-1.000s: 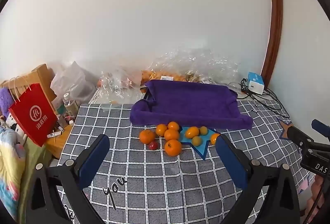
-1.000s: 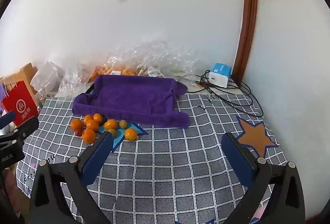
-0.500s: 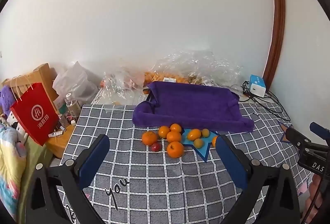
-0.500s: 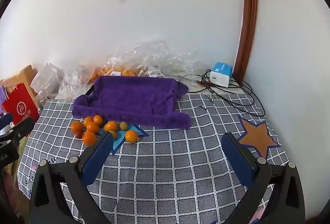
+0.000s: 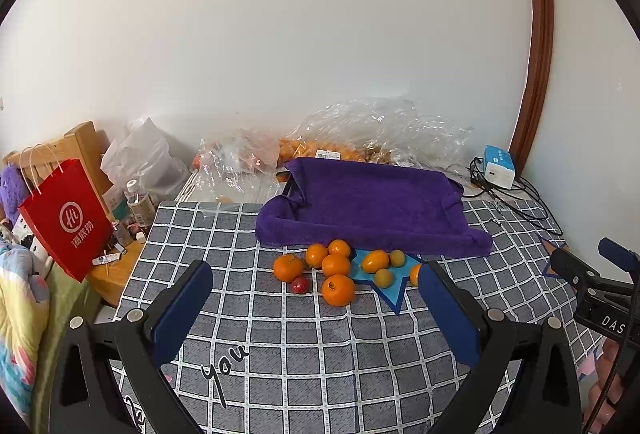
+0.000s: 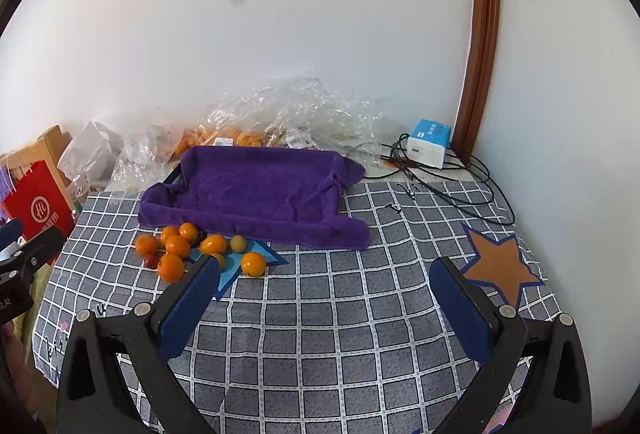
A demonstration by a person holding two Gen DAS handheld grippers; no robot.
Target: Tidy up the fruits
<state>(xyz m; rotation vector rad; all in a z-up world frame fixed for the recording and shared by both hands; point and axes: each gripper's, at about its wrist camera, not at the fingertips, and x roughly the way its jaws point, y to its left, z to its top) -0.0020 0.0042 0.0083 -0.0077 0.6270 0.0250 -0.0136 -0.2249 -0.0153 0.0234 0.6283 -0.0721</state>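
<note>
Several orange fruits (image 5: 335, 266) (image 6: 178, 247), some smaller yellow ones and one small red fruit (image 5: 299, 285) (image 6: 151, 260) lie in a cluster on the grey checked tablecloth. Right behind the cluster sits a tray draped with a purple towel (image 5: 376, 202) (image 6: 256, 190). My left gripper (image 5: 316, 308) hovers open over the cloth, short of the fruit, holding nothing. To the right of the cluster my right gripper (image 6: 328, 298) is also open and bare; its left finger (image 6: 188, 308) hides part of one yellow fruit.
Crumpled clear plastic bags (image 5: 372, 130) with more orange fruit lie against the wall behind the tray. A white-and-blue box (image 6: 428, 143) with black cables sits at the back right. A red paper bag (image 5: 66, 218) and bottles stand off the table's left edge.
Both grippers have drawn back and tilted up a little, so the fruit and tray sit lower in view. Jaws stay open; no fruit has moved.
</note>
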